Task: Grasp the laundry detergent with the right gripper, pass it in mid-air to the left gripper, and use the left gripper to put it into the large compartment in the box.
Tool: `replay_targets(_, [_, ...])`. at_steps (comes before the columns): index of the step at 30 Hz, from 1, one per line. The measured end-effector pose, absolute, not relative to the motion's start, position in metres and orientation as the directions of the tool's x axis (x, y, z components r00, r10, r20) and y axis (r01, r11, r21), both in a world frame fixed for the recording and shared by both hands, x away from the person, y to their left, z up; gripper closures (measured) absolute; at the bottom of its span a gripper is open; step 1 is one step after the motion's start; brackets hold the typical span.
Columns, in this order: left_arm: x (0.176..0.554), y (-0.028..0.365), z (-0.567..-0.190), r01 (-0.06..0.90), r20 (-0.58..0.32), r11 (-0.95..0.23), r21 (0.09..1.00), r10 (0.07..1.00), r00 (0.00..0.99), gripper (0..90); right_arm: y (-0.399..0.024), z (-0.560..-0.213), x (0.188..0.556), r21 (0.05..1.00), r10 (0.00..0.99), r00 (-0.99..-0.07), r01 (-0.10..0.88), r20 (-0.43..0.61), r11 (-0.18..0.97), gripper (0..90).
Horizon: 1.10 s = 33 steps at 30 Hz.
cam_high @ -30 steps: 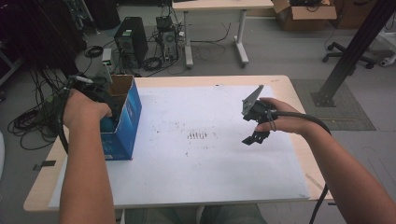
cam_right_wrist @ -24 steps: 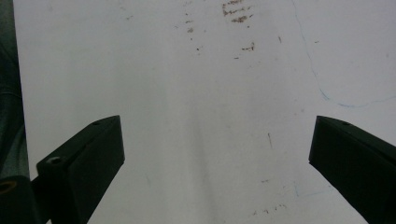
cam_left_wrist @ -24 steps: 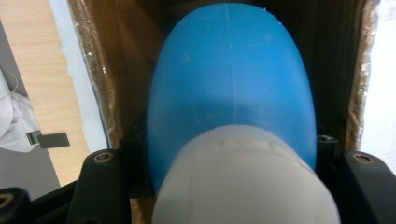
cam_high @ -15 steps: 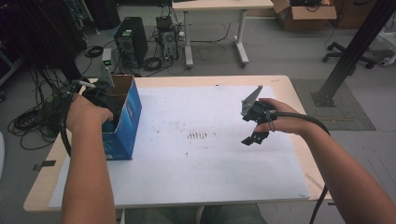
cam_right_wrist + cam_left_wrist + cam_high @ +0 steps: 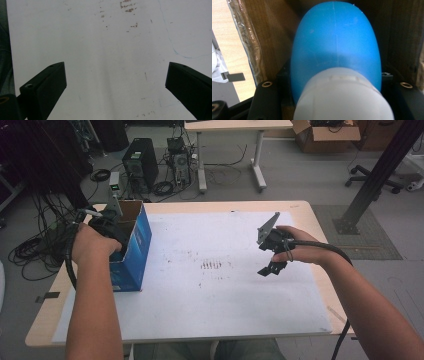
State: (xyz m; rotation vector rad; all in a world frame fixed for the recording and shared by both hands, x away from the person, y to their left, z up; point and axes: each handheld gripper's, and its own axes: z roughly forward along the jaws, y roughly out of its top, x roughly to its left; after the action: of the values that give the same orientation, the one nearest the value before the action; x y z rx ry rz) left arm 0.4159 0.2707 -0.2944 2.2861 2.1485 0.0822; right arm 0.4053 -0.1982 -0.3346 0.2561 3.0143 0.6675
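Clamped between the jaws of my left gripper (image 5: 107, 227) is a blue bottle with a white cap (image 5: 335, 50); the cap end sits nearest me and the blue body runs ahead into the open cardboard box (image 5: 131, 251), whose brown inner walls stand close on both sides of it. That box is blue on the outside and stands at the left edge of the table (image 5: 165, 206), right under this gripper.

Off to the side, my right gripper (image 5: 270, 265) hangs above the white sheet (image 5: 225, 310) with its jaws spread wide and nothing between them. Below it the sheet is bare apart from small brown specks (image 5: 128, 10) and a thin blue pen line (image 5: 172, 45) just ahead of it.

Beyond the table's far edge the grey floor carries a black computer tower (image 5: 140, 165) amid tangled cables (image 5: 42, 250), another table's white legs (image 5: 230, 155), a cardboard carton (image 5: 325, 135), and a black post (image 5: 380, 175) far right.
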Motion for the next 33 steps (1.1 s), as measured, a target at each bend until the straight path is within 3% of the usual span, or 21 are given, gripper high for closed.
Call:
replay_targets(16, [0.4138, 0.2707, -0.2951, 0.996, 0.031, -0.073, 0.044, 0.997, 0.072, 37.5, -0.1991, -0.3358, 0.4042, 0.424, 0.172, -0.985, 0.153, -0.007, 0.893, 3.3])
replay_targets(33, [0.4116, 0.2708, -0.2915, 0.997, 0.013, -0.060, 0.049, 0.998, 0.060, 29.1, -0.2007, -0.3372, 0.4039, 0.427, 0.170, -0.985, 0.151, -0.006, 0.891, 3.3])
